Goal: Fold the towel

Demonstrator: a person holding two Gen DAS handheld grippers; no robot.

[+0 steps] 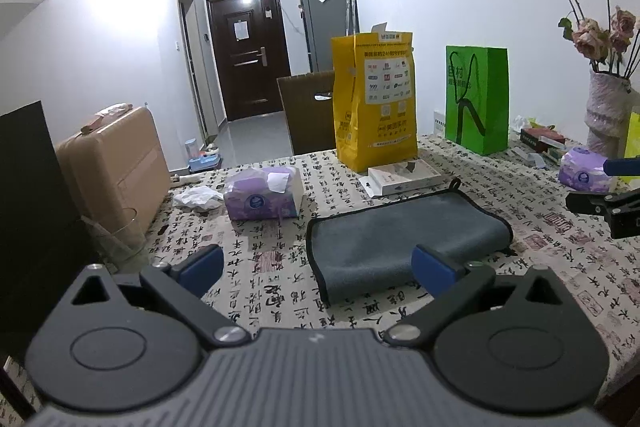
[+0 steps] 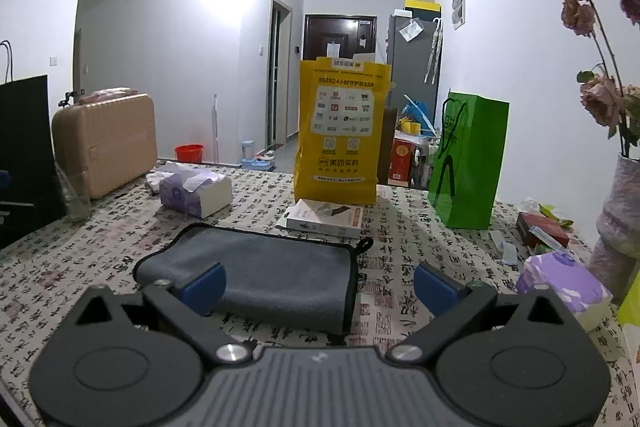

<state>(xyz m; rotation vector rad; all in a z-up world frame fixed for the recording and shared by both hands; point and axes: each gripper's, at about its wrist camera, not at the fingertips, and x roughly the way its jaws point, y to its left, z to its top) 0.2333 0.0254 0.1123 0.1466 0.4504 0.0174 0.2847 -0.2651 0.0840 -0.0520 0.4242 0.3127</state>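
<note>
Folded towel (image 1: 404, 239) near edge behind claw fingers (image 1: 434, 273)

Towel's (image 1: 404, 239) near right corner behind a blue pad; vase (image 2: 618, 227) edge-cropped.

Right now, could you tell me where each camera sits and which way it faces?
Left wrist: on the left gripper, above the table's near-left, facing the door; open blue fingers show, the towel ahead-right.
Right wrist: on the right gripper, further right, facing likewise; open fingers show, the towel ahead-left.
Shared: towel, yellow bag, green bag.
</note>
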